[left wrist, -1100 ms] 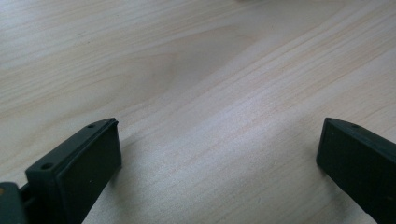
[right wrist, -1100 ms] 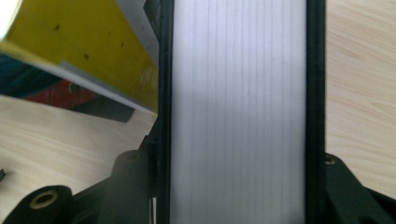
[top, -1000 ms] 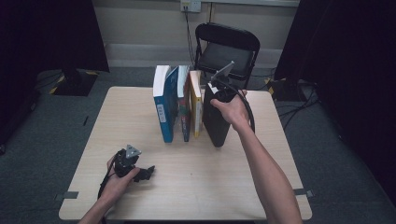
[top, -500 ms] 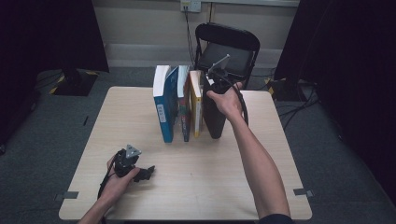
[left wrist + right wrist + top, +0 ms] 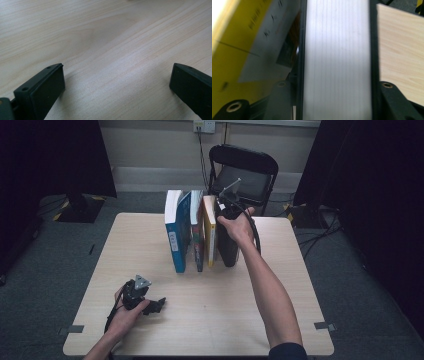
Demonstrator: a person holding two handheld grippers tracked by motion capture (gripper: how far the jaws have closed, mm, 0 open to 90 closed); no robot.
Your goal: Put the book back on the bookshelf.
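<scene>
Several books stand upright in a row at the table's far middle: a blue-and-white book (image 5: 175, 237), a thin green one (image 5: 196, 236), a yellow book (image 5: 210, 232) and a black book (image 5: 227, 249) at the right end. My right gripper (image 5: 227, 212) comes down on the black book's top and is shut on it. In the right gripper view its jaws (image 5: 337, 100) straddle the white page block (image 5: 337, 50), with the yellow book (image 5: 242, 37) just to the left. My left gripper (image 5: 157, 305) rests on the near left of the table, open, with bare wood between its jaws (image 5: 117, 82).
A black folding chair (image 5: 245, 170) stands behind the light wood table (image 5: 300, 285). Cables run over the grey floor at the right. Dark curtains hang on both sides. Bare tabletop lies in front of and to the right of the books.
My right gripper has moved the black book slightly left and away, so it stands close against the yellow book. The left gripper has stayed put.
</scene>
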